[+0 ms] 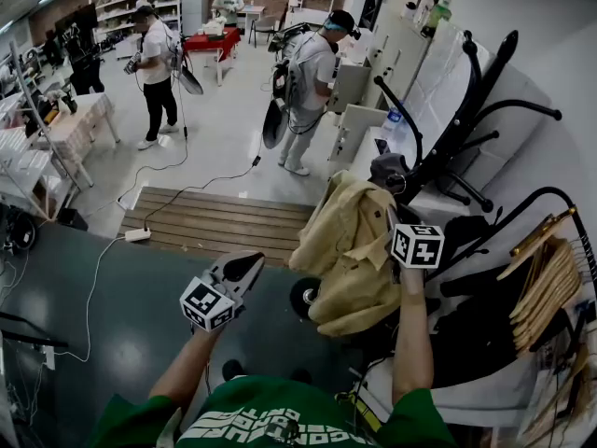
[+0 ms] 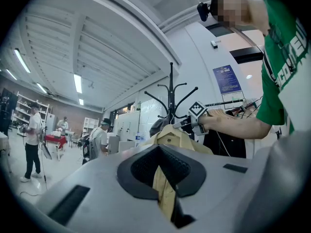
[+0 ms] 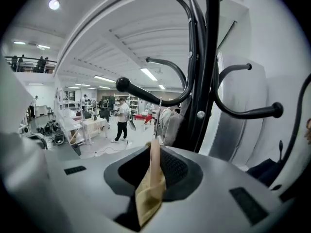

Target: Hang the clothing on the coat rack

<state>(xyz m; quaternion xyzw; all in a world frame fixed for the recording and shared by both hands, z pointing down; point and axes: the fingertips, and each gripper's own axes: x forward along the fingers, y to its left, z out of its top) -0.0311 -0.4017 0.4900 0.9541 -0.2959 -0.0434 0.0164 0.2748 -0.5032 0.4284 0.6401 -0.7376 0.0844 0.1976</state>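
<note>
A tan jacket (image 1: 354,250) hangs bunched against the black coat rack (image 1: 457,129), beside its curved hooks. My right gripper (image 1: 394,215) holds it near the collar, just under a hook. In the right gripper view a fold of tan fabric (image 3: 151,178) is pinched between the shut jaws of that gripper (image 3: 154,154), with the rack's pole (image 3: 206,72) and a ball-tipped hook (image 3: 121,85) just beyond. My left gripper (image 1: 250,263) is lower left, apart from the jacket, jaws narrowly parted. In the left gripper view, the jacket (image 2: 170,136) shows beyond and through the gap of this gripper (image 2: 160,166).
A clothes rail with wooden hangers (image 1: 550,278) and dark garments (image 1: 476,315) stands close on the right. A wooden step (image 1: 224,220) and a power strip with cable (image 1: 137,235) lie ahead on the floor. Two people (image 1: 312,82) (image 1: 157,73) work farther back near tables and shelves.
</note>
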